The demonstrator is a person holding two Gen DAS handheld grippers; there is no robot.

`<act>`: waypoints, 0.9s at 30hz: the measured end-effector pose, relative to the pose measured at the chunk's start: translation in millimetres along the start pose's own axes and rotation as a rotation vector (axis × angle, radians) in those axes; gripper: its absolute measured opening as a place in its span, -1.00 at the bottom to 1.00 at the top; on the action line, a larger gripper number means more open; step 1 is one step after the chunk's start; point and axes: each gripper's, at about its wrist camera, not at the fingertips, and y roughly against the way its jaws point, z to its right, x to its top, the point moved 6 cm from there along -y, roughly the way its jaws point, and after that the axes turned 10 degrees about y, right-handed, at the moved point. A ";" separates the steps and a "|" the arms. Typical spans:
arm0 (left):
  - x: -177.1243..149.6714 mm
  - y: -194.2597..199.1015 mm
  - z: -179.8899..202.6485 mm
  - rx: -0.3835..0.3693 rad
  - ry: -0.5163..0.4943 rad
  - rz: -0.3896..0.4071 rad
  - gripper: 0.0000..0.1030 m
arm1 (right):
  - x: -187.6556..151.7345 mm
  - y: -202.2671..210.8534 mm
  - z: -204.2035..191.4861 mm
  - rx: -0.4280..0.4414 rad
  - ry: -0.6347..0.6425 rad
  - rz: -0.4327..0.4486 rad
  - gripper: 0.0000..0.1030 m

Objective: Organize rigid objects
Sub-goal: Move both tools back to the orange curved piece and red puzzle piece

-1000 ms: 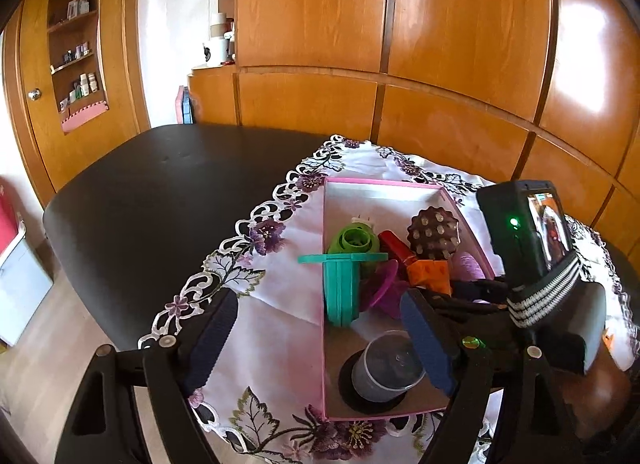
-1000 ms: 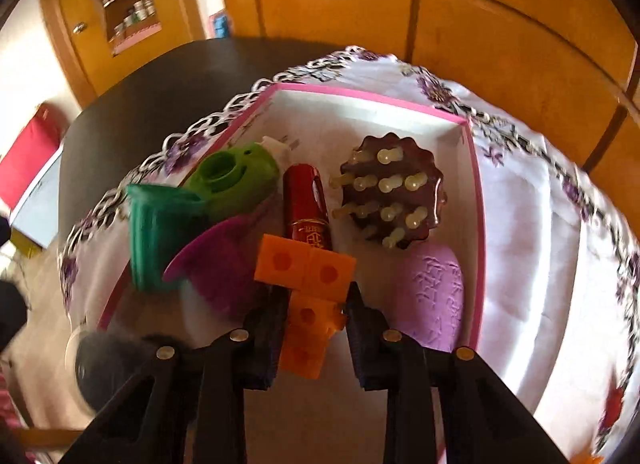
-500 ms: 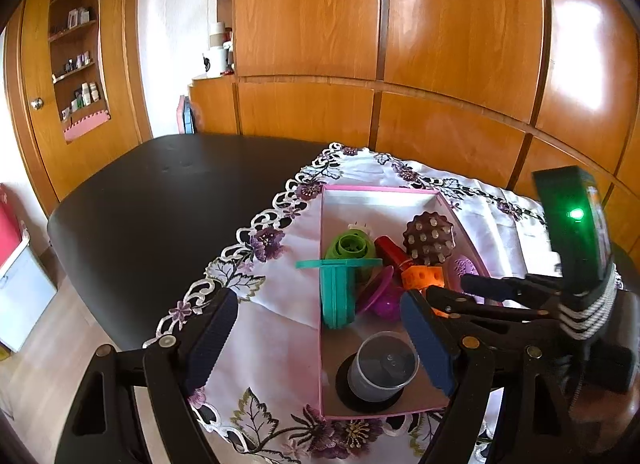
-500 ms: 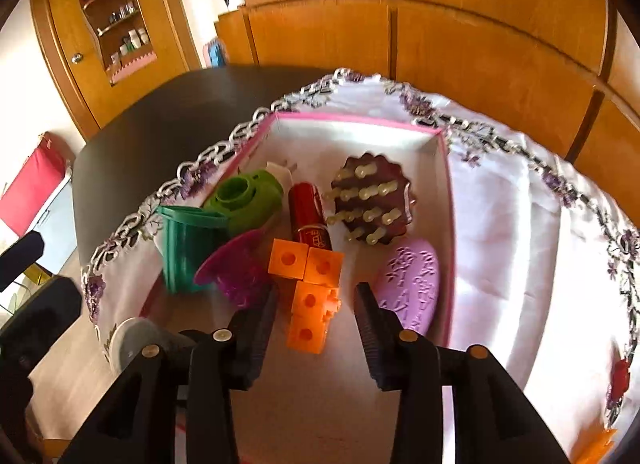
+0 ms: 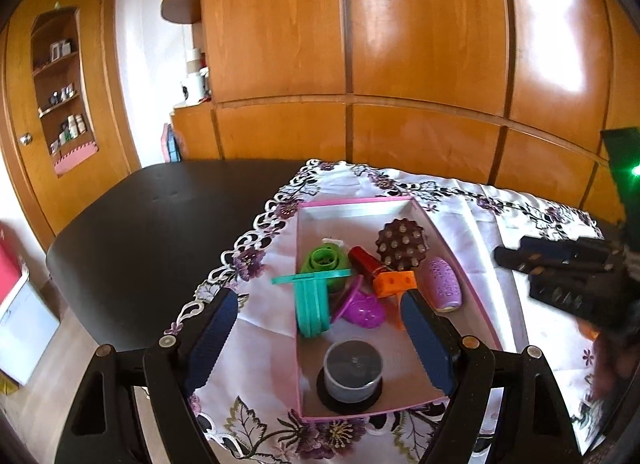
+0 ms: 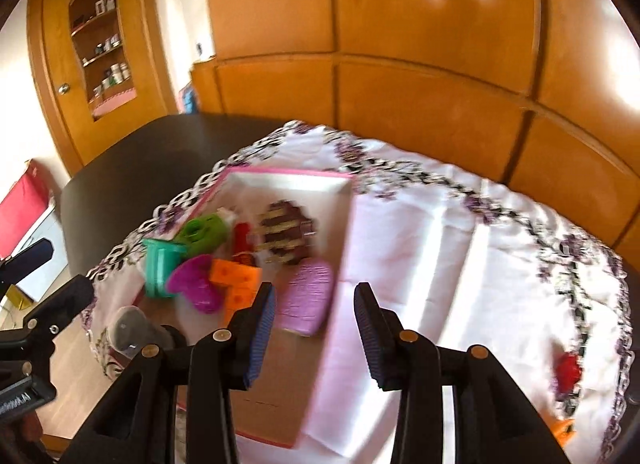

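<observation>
The orange block [image 6: 236, 280] lies in the pink box [image 5: 360, 201], among the other pieces already gathered there: a purple oval [image 6: 306, 296] just to its right, a magenta piece [image 6: 196, 284] and a teal cup [image 6: 160, 268] to its left, a brown studded disc [image 6: 286, 238] and a red tube [image 6: 242, 238] beyond it. From the right claw [image 6: 316, 328] the block sits ahead and to the left, just past the left finger, and nothing is between the wide-apart fingers but cloth [image 6: 440, 264] and the box's right wall. What remains loose looks to be a red thing [image 6: 568, 370] and an orange thing [image 6: 564, 428] near the cloth's edge, well off to this claw's right and low in its view, so I judge the right claw is the nearer one for them. The left claw [image 5: 320, 344] hangs wide and empty over the box's near end, a grey lidded pot [image 5: 352, 370] straight ahead between its fingers. All of this sits on the dark table [image 5: 160, 223].
</observation>
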 end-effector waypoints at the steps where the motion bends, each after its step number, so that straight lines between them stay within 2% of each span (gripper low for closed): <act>1: -0.3 0.7 2.2 -0.003 -0.007 0.001 0.63 | -2.1 3.5 9.7 -0.015 -0.009 0.001 -0.22; 12: -5.9 0.6 48.7 -0.057 -0.119 -0.013 0.63 | -37.5 40.2 133.3 -0.221 -0.126 -0.028 -0.22; 21: -7.0 -4.9 99.0 -0.103 -0.223 -0.019 0.63 | -87.7 67.0 239.3 -0.421 -0.289 -0.061 -0.22; 24: -9.9 -7.8 116.9 -0.115 -0.261 -0.024 0.63 | -111.9 72.1 266.0 -0.461 -0.388 -0.063 -0.22; 27: -13.2 -10.5 133.4 -0.129 -0.290 -0.032 0.63 | -126.8 76.2 288.0 -0.455 -0.524 -0.054 -0.22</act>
